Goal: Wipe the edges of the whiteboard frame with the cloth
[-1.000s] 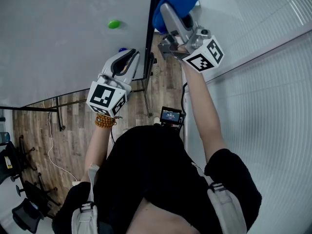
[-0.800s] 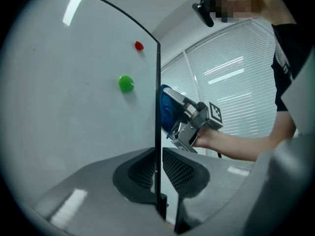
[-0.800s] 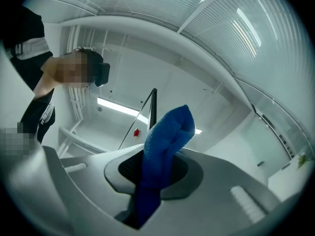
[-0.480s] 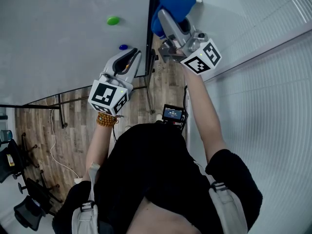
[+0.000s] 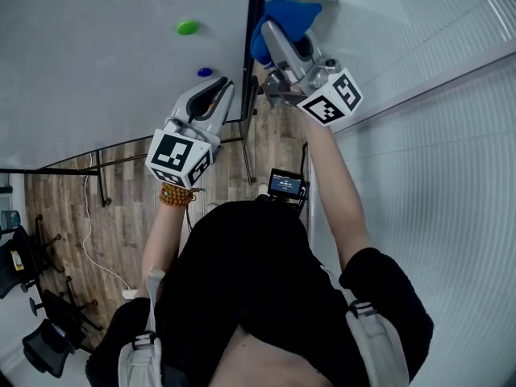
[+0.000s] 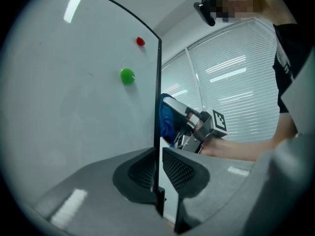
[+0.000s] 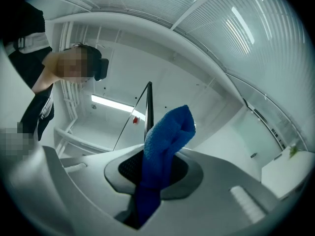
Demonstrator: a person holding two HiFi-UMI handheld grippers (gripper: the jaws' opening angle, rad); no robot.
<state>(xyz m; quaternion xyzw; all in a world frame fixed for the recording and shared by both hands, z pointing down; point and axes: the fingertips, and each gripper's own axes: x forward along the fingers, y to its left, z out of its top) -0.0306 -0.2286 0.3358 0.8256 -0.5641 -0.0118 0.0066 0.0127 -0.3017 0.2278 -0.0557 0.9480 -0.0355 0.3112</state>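
The whiteboard [image 5: 97, 55] fills the upper left of the head view, with its dark frame [image 5: 255, 22] running down its right edge. My right gripper [image 5: 270, 27] is shut on a blue cloth [image 5: 286, 13] and presses it against that edge. The cloth [image 7: 165, 136] sticks up from between the jaws in the right gripper view, with the frame [image 7: 149, 102] just behind it. My left gripper [image 5: 226, 87] sits lower on the same edge. The frame [image 6: 159, 82] passes between its nearly closed pads in the left gripper view, where the left gripper [image 6: 158, 168] clamps it.
A green magnet [image 5: 187, 27] and a blue magnet [image 5: 205, 72] sit on the board, and a red magnet [image 6: 140, 41] shows in the left gripper view. Window blinds [image 5: 451, 135] stand close on the right. Board stand legs [image 5: 242, 160] and office chairs [image 5: 40, 329] are on the wood floor below.
The right gripper has slid the cloth a little along the frame edge toward the left gripper. The left gripper keeps its hold on the frame.
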